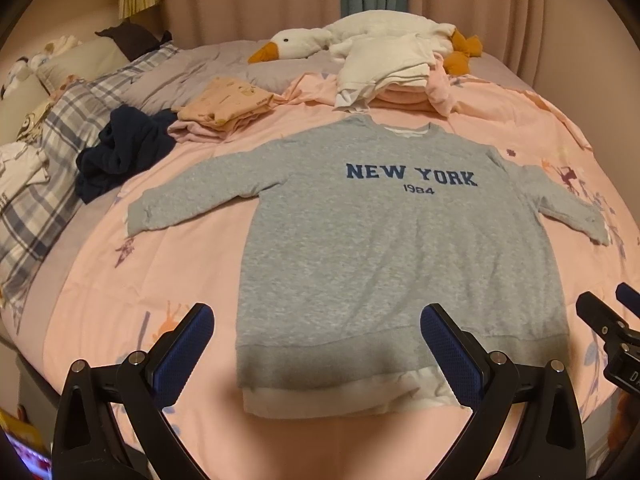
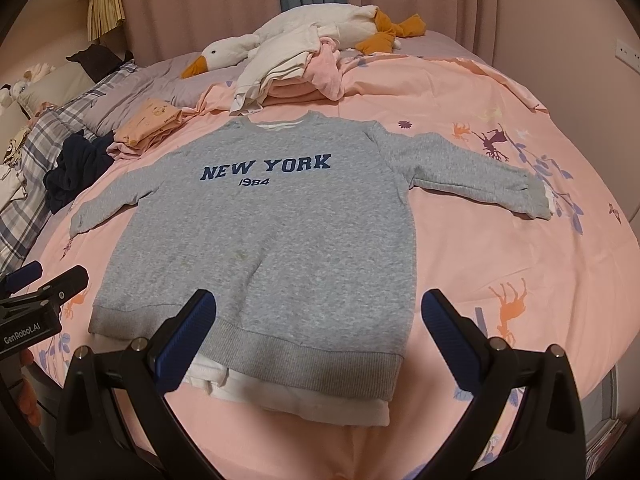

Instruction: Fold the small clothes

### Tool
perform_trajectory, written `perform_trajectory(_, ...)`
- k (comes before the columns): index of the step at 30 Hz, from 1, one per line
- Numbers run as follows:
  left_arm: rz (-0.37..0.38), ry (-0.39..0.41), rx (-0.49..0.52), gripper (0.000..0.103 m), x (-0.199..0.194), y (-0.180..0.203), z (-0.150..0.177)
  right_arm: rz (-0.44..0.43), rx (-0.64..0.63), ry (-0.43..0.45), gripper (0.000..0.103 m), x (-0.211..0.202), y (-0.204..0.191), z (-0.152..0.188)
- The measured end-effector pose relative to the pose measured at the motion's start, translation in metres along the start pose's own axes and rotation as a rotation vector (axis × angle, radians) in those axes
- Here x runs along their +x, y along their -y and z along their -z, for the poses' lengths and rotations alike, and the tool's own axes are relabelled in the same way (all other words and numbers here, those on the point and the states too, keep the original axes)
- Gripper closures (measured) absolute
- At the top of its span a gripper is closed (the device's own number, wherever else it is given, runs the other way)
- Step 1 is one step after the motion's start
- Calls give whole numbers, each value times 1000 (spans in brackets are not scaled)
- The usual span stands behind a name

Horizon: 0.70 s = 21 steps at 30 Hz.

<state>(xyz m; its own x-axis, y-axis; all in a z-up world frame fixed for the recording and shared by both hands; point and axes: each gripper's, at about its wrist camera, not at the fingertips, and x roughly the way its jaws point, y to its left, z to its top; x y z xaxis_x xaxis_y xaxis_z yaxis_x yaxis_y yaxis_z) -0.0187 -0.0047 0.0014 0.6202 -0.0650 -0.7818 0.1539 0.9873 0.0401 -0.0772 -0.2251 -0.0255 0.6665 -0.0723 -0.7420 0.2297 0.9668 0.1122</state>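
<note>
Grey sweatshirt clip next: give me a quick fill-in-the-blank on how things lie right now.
1. The grey sweatshirt lies flat with both sleeves spread and its print facing ____.
2. Under NEW YORK, the print reads ____.
3. The left gripper and right gripper both stand ____, holding nothing.
4. The plush goose at the far end has an ____ beak.

Missing words: up; 1984; open; orange

We see the sweatshirt (image 1: 400, 248) lying flat at centre frame on the quilt (image 1: 168, 280). Behind it sit a clothes stack (image 1: 384, 72) and plush goose (image 1: 304, 42); crumpled garment (image 1: 120, 152) lies at left.
</note>
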Motion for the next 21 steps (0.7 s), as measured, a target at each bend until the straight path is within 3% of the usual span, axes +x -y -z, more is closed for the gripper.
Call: perform_trajectory(21, 0, 1, 0, 1, -1, 1, -1, -5, 1, 0, 0, 1, -2, 4)
